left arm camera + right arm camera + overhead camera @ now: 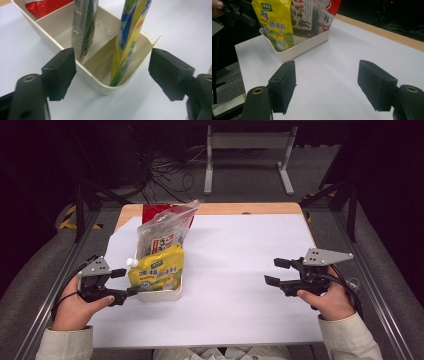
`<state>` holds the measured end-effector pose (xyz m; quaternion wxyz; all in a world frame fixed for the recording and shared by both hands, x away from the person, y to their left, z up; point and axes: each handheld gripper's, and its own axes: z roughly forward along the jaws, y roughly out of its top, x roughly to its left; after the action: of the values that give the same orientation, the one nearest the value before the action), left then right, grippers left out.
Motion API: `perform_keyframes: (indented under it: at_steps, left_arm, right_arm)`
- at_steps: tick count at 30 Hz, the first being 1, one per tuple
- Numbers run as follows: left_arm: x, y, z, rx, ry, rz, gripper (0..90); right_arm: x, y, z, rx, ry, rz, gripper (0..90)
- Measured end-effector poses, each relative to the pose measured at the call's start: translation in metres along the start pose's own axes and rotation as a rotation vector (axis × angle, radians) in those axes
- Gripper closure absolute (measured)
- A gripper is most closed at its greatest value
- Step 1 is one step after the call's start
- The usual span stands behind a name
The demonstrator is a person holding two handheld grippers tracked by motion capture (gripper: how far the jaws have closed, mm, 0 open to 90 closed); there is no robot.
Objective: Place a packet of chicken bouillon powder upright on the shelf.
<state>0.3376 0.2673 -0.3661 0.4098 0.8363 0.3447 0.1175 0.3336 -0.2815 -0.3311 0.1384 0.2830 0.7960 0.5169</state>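
Observation:
A white divided tray stands on the left of the table. It holds a yellow seasoning pouch in its near compartment, a clear bag of dark contents in the middle and a red bag at the far end, all upright. My left gripper is open at the tray's near left corner; in the left gripper view its jaws straddle that tray corner and the yellow pouch without touching. My right gripper hovers open and empty over the sheet, pointing at the tray.
A white sheet covers most of the wooden tabletop, and bare sheet lies between the grippers. Metal rails run along both sides. Cables and a grey stand sit on the floor beyond the far edge.

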Motion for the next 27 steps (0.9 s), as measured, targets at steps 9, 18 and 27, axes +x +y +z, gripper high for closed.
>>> perform_keyframes:
  at_steps: [9,18,27]
  left_arm:
    - [0.008,-0.009,0.002,0.026,-0.005,-0.003,17.1]
    - [0.016,-0.017,0.007,0.044,-0.027,-0.046,15.8]
    - [0.019,-0.019,0.012,0.065,-0.033,-0.048,14.6]
  right_arm:
    - [-0.011,-0.012,-0.015,0.005,-0.049,0.032,30.0]
    - [-0.023,-0.025,-0.024,0.028,-0.101,0.062,28.4]
    - [-0.038,-0.041,-0.029,0.080,-0.156,0.104,26.8]
